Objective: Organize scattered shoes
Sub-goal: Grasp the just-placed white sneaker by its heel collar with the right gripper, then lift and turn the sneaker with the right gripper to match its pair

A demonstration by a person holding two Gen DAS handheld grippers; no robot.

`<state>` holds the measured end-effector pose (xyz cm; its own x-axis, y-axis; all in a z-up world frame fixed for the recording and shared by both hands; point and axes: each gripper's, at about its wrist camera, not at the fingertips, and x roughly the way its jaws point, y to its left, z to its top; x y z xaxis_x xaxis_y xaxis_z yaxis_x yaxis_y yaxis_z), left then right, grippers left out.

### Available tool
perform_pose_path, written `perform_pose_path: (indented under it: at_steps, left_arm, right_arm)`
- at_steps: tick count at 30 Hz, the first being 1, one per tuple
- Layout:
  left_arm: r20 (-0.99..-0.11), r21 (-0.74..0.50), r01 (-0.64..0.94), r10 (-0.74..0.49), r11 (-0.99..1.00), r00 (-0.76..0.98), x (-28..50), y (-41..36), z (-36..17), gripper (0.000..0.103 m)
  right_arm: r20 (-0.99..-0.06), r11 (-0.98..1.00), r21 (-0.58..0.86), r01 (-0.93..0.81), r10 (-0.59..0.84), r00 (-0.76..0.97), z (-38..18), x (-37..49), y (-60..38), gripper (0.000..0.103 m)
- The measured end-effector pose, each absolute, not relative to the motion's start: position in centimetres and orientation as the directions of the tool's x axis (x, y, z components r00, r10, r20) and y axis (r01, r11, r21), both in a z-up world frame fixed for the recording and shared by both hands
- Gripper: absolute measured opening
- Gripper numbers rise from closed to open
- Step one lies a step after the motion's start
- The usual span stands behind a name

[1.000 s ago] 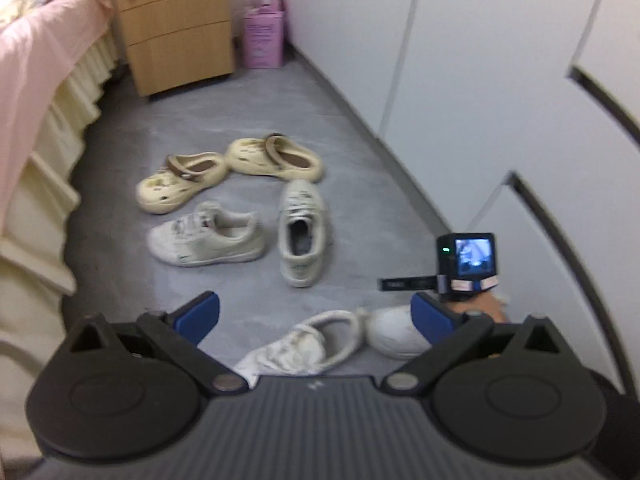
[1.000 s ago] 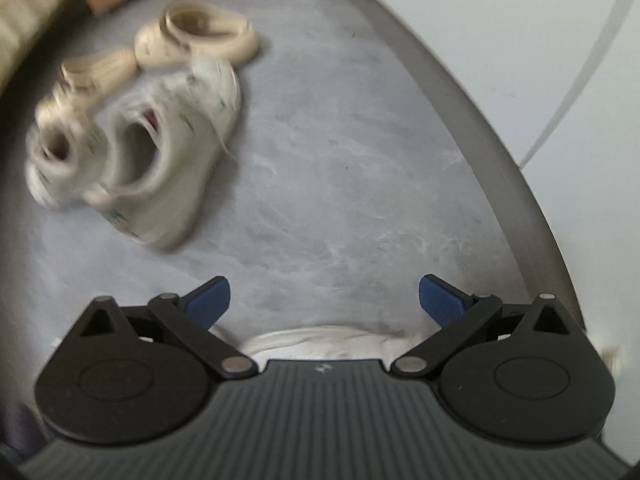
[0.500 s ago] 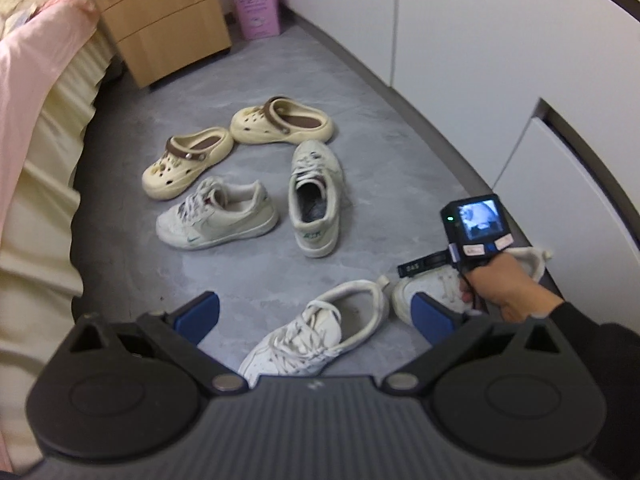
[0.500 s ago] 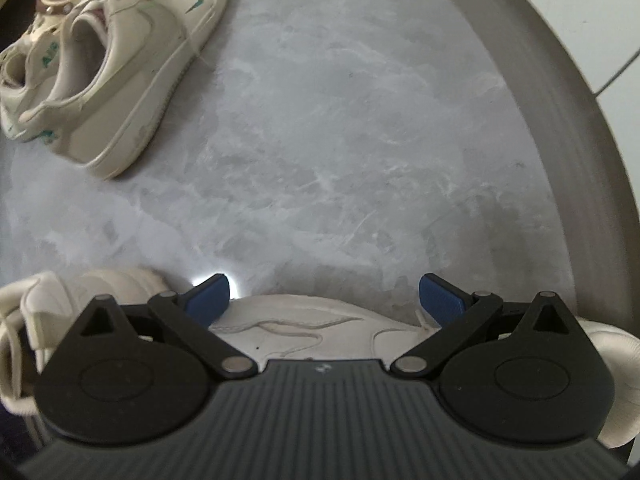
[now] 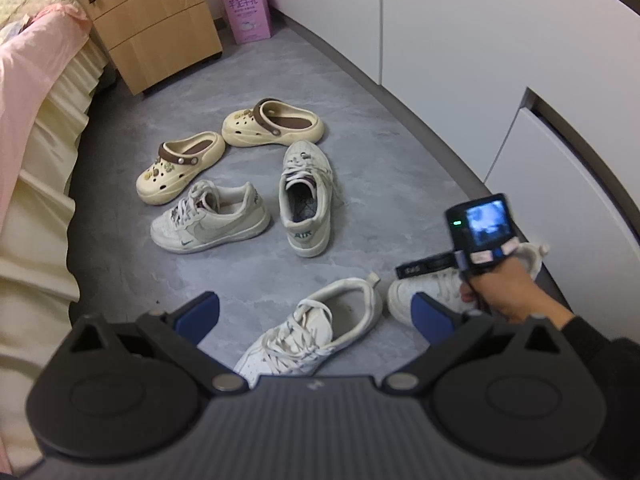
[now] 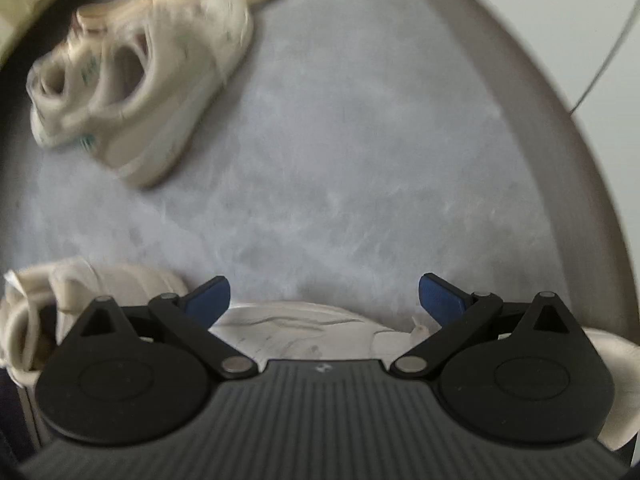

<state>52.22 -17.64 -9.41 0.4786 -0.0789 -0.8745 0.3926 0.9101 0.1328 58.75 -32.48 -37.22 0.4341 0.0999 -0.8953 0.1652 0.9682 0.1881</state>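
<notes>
Wooden drawer unit (image 5: 154, 26) — pink carton (image 5: 247, 14) beside it.

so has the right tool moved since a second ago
Yes. In the left wrist view, the right tool and the hand holding it have come nearer, lower in frame, along the white cabinet, and hover open over the white sneaker by the baseboard.

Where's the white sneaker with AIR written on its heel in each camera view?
Left wrist view: the AIR sneaker lies mid-floor, heel toward the camera, just below the right-hand clog.
Right wrist view: blurred at upper left, heel toward the camera.
Shared landmark: the grey baseboard curving along the white wall.
</notes>
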Motion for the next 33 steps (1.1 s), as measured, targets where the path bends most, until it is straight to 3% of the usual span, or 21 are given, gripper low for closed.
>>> perform_pose_path:
  at_steps: [3,5,9,11,16,24,25,33]
  left_arm:
    - [-0.877,0.11,0.378,-0.089,0.919,0.472,52.2,-16.8,-9.0,0.103]
    - [-0.872,0.109,0.37,-0.09,0.923,0.48,52.1,-16.4,-8.6,0.103]
    - [-0.875,0.082,0.338,-0.095,0.938,0.475,52.2,-15.4,-8.2,0.103]
    - [-0.879,0.064,0.32,-0.098,0.945,0.466,52.2,-14.9,-8.0,0.103]
    - [-0.878,0.069,0.293,-0.082,0.954,0.472,52.3,-14.3,-7.9,0.103]
    - [-0.878,0.076,0.316,-0.087,0.946,0.471,52.3,-15.3,-8.0,0.103]
    - [-0.879,0.073,0.319,-0.09,0.945,0.468,52.2,-15.5,-8.0,0.103]
    - [-0.888,0.049,0.329,-0.11,0.943,0.447,51.7,-15.9,-8.2,0.103]
  right_arm:
    - [-0.84,0.949,0.263,0.171,0.139,0.524,-35.3,58.4,-33.2,0.103]
    - [-0.762,0.909,0.393,0.14,0.236,0.603,-33.4,58.1,-33.8,0.103]
    - [-0.691,0.848,0.53,0.015,0.421,0.588,-31.9,58.6,-32.9,0.103]
    - [-0.701,0.839,0.538,-0.081,0.499,0.51,-31.8,59.1,-31.0,0.103]
    - [-0.765,0.855,0.482,-0.191,0.517,0.385,-32.6,59.9,-27.1,0.099]
    - [-0.903,0.948,0.258,-0.184,0.305,0.303,-36.0,60.6,-21.4,0.055]
    - [-0.898,0.95,0.261,-0.17,0.304,0.319,-35.8,60.6,-21.3,0.037]
    - [-0.865,0.974,0.198,-0.108,0.226,0.449,-34.4,62.8,-19.6,0.037]
